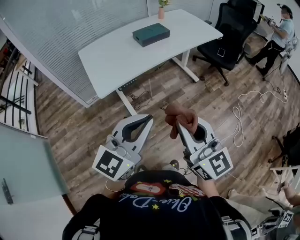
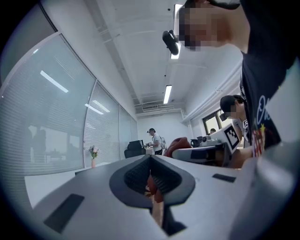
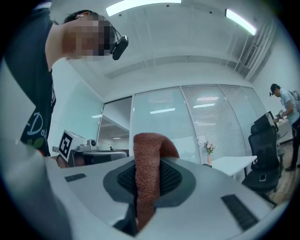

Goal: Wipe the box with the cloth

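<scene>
Rust-brown cloth [image 1: 182,118] clamped in right gripper [image 3: 148,164], well away from the box [image 1: 151,34].

My right claw [image 3: 149,161] swallows the lower end of the cloth [image 3: 147,145], and I cannot see how far it runs down between the jaws. Through the notch behind my left claw [image 2: 151,157] a reddish sliver shows, too blurred to name. From the head view, the top edge cuts off the plant in the vase [image 1: 161,11], and the box [image 1: 151,34] is too small for detail.
</scene>
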Motion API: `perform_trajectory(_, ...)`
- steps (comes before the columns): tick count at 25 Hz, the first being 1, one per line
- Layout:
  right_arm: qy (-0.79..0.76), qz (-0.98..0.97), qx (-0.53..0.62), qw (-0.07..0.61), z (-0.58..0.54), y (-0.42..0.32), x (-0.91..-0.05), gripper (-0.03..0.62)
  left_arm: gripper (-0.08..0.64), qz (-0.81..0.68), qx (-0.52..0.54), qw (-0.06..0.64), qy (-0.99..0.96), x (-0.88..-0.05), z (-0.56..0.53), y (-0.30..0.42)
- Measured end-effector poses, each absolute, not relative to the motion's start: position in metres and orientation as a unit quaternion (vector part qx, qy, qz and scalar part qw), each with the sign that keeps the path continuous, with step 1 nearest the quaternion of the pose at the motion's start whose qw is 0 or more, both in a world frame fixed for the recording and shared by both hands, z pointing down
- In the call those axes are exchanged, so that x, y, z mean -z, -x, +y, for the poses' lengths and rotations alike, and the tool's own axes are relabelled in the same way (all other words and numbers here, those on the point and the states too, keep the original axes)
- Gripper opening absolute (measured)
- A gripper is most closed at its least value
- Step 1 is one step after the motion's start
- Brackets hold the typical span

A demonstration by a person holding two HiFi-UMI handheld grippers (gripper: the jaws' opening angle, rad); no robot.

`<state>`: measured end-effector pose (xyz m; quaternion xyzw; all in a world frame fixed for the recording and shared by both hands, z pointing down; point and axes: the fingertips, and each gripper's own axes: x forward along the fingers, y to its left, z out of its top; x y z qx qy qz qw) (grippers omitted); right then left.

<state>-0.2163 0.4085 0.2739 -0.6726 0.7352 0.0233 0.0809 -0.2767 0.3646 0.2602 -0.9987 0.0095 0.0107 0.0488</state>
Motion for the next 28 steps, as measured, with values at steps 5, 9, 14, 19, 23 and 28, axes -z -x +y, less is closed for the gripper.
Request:
perform_trajectory(5,0.688,0.721,-0.02,0.082,0.427,0.197,-0.277,0.052,0.005,-0.008,-0.002,0.045,0.999,-0.268,0.376,0.255)
perform_trajectory(9,0.705,0.704,-0.021,0.083,0.448,0.176,-0.279,0.052,0.005,-0.035,-0.002,0.045,0.998,-0.27,0.394,0.229)
perform_trajectory(14,0.725,0.684,-0.025,0.08,0.484,0.144,-0.281,0.052,0.005,-0.072,-0.003,0.045,0.996,-0.273,0.427,0.189)
perform_trajectory(19,0.734,0.674,-0.025,0.08,0.506,0.115,-0.284,0.052,0.005,-0.096,-0.014,0.045,0.994,-0.273,0.451,0.157)
perform_trajectory(23,0.732,0.676,-0.028,0.086,0.523,0.104,-0.285,0.052,0.005,-0.089,-0.011,0.052,0.995,-0.273,0.464,0.148)
perform_trajectory(28,0.723,0.685,-0.028,0.09,0.517,0.094,-0.285,0.052,0.005,-0.069,-0.013,0.051,0.996,-0.272,0.458,0.147)
